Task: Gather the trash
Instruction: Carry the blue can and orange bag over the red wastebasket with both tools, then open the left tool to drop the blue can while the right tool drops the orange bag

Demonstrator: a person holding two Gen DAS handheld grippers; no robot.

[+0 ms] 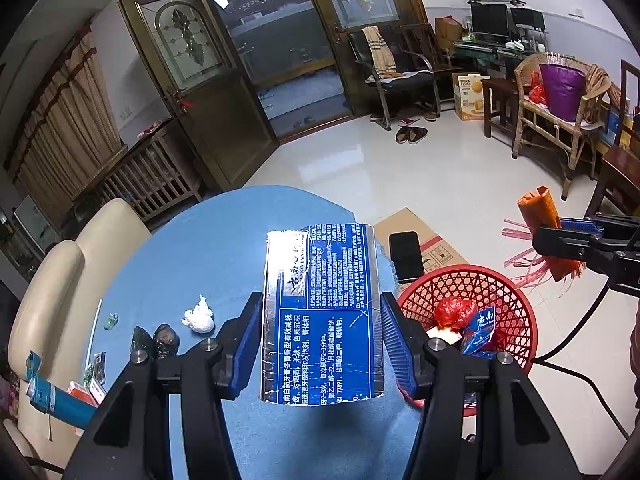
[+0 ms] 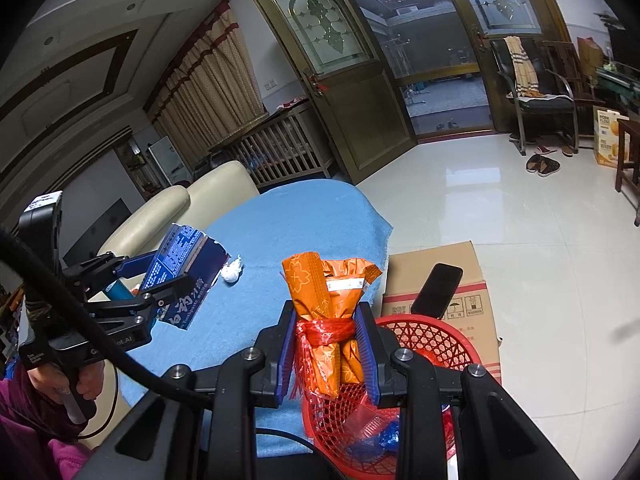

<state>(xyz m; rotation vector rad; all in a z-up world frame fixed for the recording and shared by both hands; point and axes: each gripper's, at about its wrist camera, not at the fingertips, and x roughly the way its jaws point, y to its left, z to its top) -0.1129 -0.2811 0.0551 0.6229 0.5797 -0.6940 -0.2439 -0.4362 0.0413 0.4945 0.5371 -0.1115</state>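
A flattened blue toothpaste box [image 1: 320, 312] stands upright between the pads of the left gripper [image 1: 320, 340], whose jaws are closed onto its two long edges; it is held in the air above the blue tablecloth [image 1: 192, 264]. The right gripper [image 2: 328, 348] clamps an orange wrapper bundle [image 2: 326, 300] tied with red plastic string (the knot sits right between the pads), and holds it over the near rim of the red basket [image 2: 436, 340]. The basket stands just beside the table's edge, already holding a red bag and a blue packet [image 1: 478, 332]. Behind it a black phone [image 1: 406, 256] lies on a flat cardboard box [image 1: 436, 236] on the floor. On the cloth remain a crumpled white tissue [image 1: 199, 316], dark scraps [image 1: 156, 340] and a blue tube [image 1: 56, 400] at the left edge. A cream sofa [image 1: 60, 280] backs the table.
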